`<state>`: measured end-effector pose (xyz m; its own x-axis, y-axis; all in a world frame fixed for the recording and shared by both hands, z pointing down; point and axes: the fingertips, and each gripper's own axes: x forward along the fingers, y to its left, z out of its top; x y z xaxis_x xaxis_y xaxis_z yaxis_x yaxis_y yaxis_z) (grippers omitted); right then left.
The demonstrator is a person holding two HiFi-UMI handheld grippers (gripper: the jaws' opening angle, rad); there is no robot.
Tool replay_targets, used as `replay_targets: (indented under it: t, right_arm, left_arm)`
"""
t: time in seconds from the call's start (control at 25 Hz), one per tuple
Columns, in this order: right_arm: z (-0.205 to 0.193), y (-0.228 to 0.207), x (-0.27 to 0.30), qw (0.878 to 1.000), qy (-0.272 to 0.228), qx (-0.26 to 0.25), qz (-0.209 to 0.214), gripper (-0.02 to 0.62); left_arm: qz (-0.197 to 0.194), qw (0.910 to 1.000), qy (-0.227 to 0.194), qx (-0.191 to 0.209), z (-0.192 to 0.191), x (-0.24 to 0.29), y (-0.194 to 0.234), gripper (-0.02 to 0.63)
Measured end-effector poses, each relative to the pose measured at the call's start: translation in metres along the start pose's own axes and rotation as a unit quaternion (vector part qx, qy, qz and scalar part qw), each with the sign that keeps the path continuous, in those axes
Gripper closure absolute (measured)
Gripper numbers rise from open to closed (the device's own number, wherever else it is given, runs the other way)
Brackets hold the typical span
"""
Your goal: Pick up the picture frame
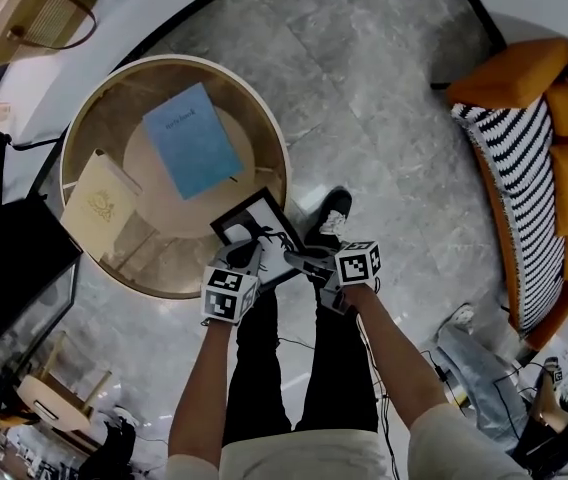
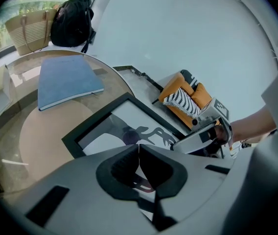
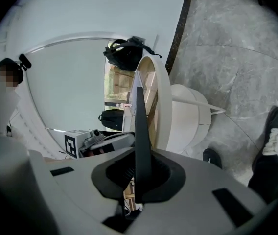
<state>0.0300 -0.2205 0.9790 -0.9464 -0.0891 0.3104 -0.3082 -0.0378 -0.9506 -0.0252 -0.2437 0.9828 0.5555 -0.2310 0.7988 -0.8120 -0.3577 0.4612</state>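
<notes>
Grey marble floor (image 1: 384,88), one expanse, bearing all else. Round table (image 1: 179,60), one, with a cream rim and glass top over a pale lower shelf. Orange armchair (image 1: 509,83), one, well apart at the right, carrying one black-and-white striped cushion (image 1: 519,168). Woven tote bag (image 1: 39,13), one, and black backpack (image 2: 73,21), one, side by side beyond the table's far edge. Blue book (image 1: 192,140), one, flat on the glass near the middle. Cream volume with a gold emblem (image 1: 99,206), one, at the table's left side, well apart from the book. Neither book touches the frame or lies between it and the grippers. Picture frame (image 1: 254,230), one, black-bordered with a white sheet and dark drawing, at the table's near rim, with one corner jutting past the rim toward the person's legs and black shoe (image 1: 332,213); whether it rests on the glass cannot be told. Grippers, two. Right gripper (image 3: 140,155): jaws clamped on the frame's right edge, which shows edge-on between the pads. Left gripper (image 2: 138,151): jaws drawn together with no gap, tips over the frame's near-left edge, nothing visibly between them; contact with the frame cannot be told.
</notes>
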Motion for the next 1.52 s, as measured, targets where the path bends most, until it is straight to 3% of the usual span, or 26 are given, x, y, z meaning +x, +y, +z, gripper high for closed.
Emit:
replay_targets:
  t: [0.48,0.68,1.0,1.32,1.52]
  right_arm:
    - [0.003,0.065,-0.017,0.996,-0.077,0.031,-0.024,0.549]
    - [0.021,0.090,-0.029,0.994,-0.098,0.008,-0.054,0.549]
    - [0.057,0.160,-0.045,0.980,-0.149,-0.074,-0.104,0.551]
    - [0.072,0.236,-0.032,0.974,-0.176,-0.114,-0.080,0.554]
    - [0.067,0.268,-0.027,0.973,-0.187,-0.113,-0.078,0.554]
  left_arm:
    - [0.013,0.9996,-0.021,-0.015,0.016,-0.053,-0.019,0.584]
    - [0.027,0.9985,-0.045,-0.018,0.030,-0.089,-0.019,0.584]
    - [0.048,0.9957,-0.079,-0.002,0.064,-0.153,-0.022,0.584]
    - [0.064,0.9878,-0.142,-0.014,0.100,-0.212,-0.023,0.584]
    - [0.079,0.9819,-0.168,-0.035,0.102,-0.252,-0.023,0.584]
